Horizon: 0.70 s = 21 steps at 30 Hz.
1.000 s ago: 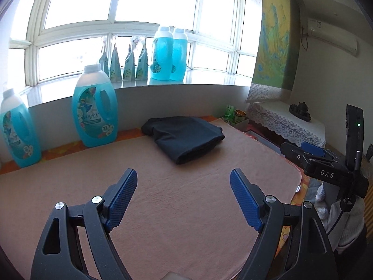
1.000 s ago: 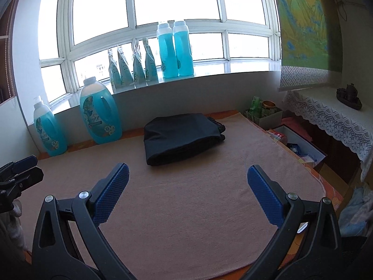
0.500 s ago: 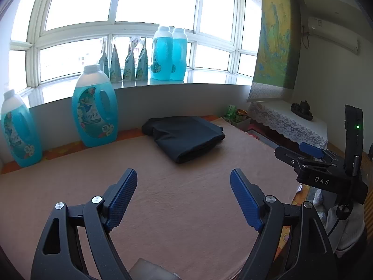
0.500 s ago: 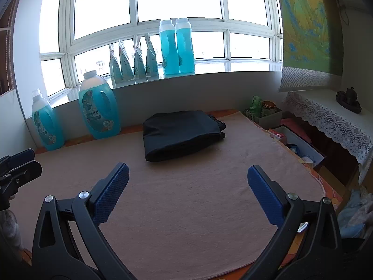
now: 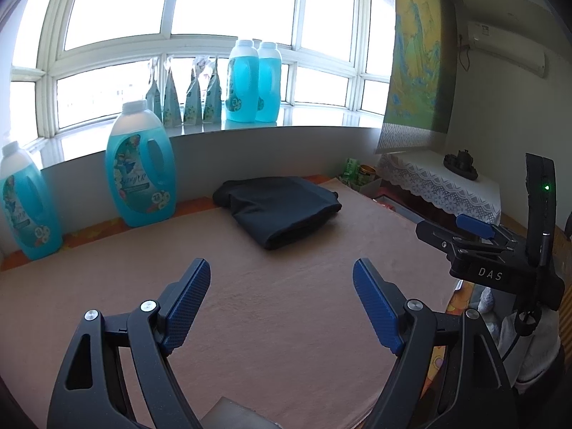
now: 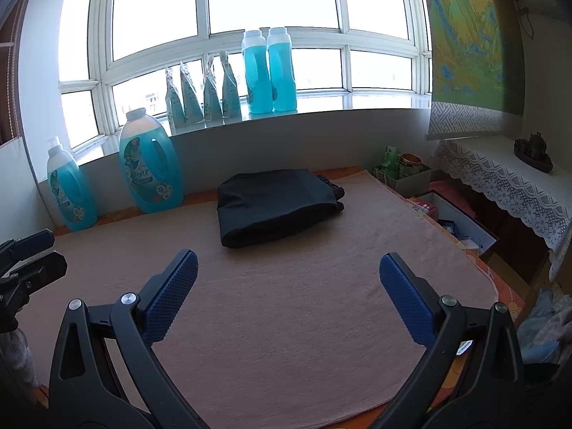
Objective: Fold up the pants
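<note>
Dark pants [image 5: 282, 207] lie folded into a compact stack at the far side of the tan cloth-covered table [image 5: 250, 304], near the wall; they also show in the right wrist view [image 6: 275, 211]. My left gripper [image 5: 282, 279] is open and empty, held above the near part of the table, well short of the pants. My right gripper [image 6: 286, 271] is open and empty too, likewise back from the pants. The right gripper's body shows at the right edge of the left wrist view [image 5: 500, 257].
Two large blue detergent bottles [image 5: 141, 175] stand on the table's far left by the wall. More bottles and pouches [image 5: 250, 82] line the windowsill. A lace-covered side table [image 6: 500, 178] and open boxes [image 6: 454, 221] lie to the right.
Both grippers have drawn back slightly and risen a little from the table; the pants have not moved. Both stay open.
</note>
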Each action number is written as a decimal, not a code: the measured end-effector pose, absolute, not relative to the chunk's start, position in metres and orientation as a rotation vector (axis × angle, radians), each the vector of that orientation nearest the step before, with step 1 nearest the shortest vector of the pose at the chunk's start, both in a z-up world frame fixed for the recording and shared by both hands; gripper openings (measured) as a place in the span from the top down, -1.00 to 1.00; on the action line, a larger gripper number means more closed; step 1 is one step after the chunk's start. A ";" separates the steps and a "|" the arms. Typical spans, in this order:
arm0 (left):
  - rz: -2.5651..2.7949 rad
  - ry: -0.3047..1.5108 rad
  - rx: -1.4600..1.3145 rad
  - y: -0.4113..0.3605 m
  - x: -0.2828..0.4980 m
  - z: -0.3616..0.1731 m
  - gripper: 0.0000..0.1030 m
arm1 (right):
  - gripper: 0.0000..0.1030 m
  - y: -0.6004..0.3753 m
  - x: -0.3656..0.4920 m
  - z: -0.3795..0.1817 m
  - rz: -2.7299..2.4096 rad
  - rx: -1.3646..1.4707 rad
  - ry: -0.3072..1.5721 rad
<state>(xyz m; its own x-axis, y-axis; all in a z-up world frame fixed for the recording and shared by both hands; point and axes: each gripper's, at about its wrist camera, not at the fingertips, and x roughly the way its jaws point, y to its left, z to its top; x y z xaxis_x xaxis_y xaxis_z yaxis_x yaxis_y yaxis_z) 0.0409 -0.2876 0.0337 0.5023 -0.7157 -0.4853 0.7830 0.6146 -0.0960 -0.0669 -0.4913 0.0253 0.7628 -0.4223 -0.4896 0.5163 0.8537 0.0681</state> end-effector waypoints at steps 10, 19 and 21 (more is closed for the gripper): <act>-0.907 0.520 0.139 -0.286 0.042 0.033 -0.60 | -1.00 -0.491 -0.064 0.024 -0.508 0.200 0.485; -0.902 0.517 0.134 -0.285 0.043 0.034 -0.60 | -1.00 -0.489 -0.061 0.022 -0.500 0.203 0.491; -0.901 0.518 0.131 -0.285 0.043 0.034 -0.60 | -1.00 -0.489 -0.061 0.022 -0.499 0.205 0.492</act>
<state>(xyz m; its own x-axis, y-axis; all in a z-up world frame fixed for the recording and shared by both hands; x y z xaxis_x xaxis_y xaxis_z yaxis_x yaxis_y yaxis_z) 0.0433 -0.2847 0.0338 0.5074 -0.7146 -0.4816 0.7762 0.6218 -0.1047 -0.0606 -0.4892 0.0220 0.7654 -0.4077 -0.4980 0.5039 0.8610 0.0695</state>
